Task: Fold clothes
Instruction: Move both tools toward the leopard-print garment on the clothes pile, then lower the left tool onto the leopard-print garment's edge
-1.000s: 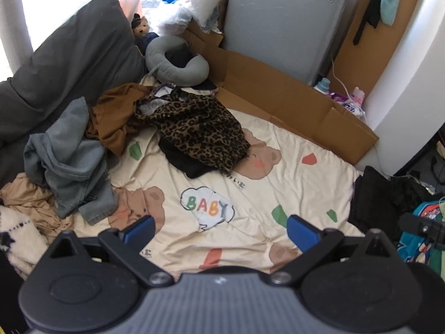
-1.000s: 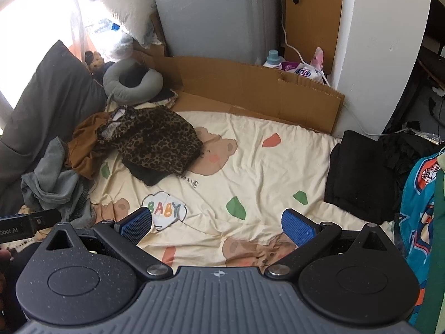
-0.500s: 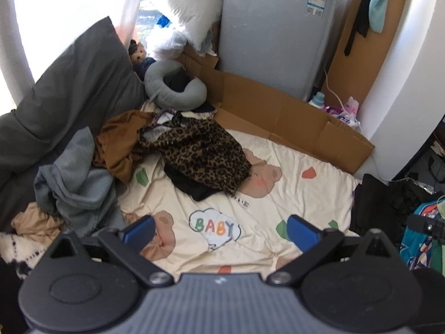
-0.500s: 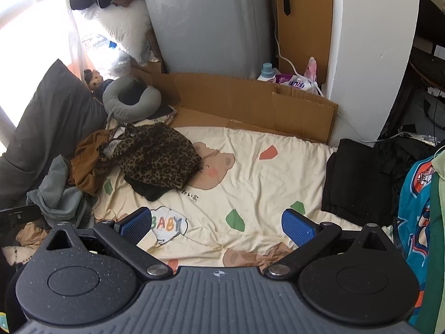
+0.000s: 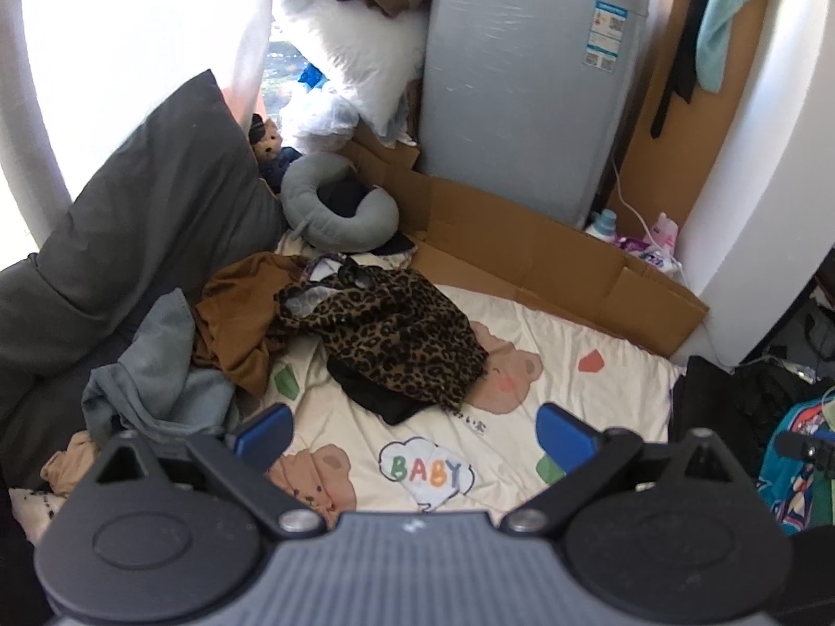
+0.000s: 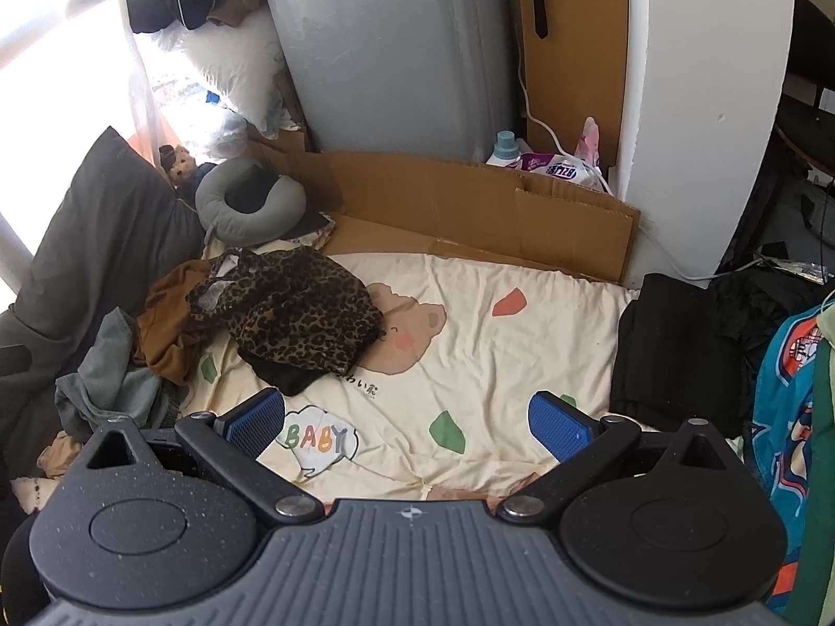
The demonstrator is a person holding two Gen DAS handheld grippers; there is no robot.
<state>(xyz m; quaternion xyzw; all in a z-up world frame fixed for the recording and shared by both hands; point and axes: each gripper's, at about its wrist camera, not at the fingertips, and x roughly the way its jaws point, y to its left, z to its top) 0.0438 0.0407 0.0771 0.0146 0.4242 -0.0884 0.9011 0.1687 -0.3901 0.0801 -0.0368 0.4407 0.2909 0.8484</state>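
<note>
Left claw: spread wide, nothing between its blue pads; it hangs over the cream quilt, clear of every garment.
Right claw: equally wide, empty, above the lower middle of the quilt.
Clothes: a loose heap at centre left of both views. The leopard top lies uppermost, half on a black piece; a brown garment touches its left side; a grey one sits lower left; a tan scrap shows at the left edge.
Folded: a black stack at the right edge of the quilt looks already done.
Handling: the leopard top seems thin, light and limp; it should drape and slide rather than keep a shape, and may drag the black piece along.
Hold: judged best at two separate edge points, likely the pale neckline at its upper left, one claw each side, pinching a single layer.
Axis: crumpled, but its bulk runs from upper left to lower right in frame, neckline towards the grey ring pillow.
Hem: cannot tell which edge it is.
Space: bare quilt at centre right gives room to spread it flat.
</note>
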